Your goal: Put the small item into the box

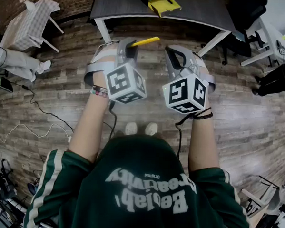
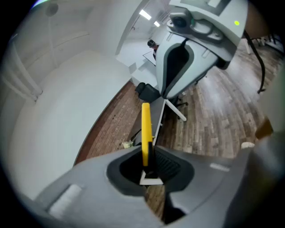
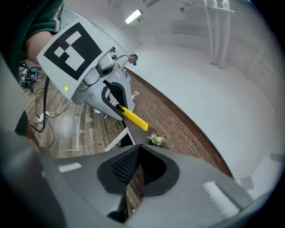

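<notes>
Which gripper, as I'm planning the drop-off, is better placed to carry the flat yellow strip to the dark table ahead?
Left. The left gripper is shut on the flat yellow strip; the right gripper beside it is shut and empty.

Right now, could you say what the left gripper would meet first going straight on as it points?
Probably the near edge of the dark table, touched first by the yellow strip in the left gripper; nothing shows between, though depth is unclear.
</notes>
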The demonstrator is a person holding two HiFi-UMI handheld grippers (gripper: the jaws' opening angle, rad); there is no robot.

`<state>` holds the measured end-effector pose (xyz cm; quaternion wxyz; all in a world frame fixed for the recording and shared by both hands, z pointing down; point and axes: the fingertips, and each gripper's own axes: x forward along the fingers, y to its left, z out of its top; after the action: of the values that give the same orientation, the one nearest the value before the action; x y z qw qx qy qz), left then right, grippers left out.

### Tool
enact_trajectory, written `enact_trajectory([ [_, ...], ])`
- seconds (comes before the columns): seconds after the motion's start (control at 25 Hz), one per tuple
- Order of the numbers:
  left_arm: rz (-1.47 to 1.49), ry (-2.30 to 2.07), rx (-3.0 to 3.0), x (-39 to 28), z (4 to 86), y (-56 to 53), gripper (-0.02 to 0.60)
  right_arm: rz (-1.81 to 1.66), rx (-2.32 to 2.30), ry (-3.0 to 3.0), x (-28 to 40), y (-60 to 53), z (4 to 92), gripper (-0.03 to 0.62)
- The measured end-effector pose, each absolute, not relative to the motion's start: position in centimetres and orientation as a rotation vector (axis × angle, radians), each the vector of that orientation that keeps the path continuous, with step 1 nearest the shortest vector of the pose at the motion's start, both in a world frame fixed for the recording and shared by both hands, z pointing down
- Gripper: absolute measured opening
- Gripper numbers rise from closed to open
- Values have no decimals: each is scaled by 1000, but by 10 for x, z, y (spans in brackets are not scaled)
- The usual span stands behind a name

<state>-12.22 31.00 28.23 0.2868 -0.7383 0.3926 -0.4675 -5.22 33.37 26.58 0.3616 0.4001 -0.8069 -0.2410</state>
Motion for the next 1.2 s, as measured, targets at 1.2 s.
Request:
enact_trajectory([
  [1.2, -1229, 1084, -1972, -41, 282, 328, 48, -646, 995, -2107, 27, 345, 278, 6],
])
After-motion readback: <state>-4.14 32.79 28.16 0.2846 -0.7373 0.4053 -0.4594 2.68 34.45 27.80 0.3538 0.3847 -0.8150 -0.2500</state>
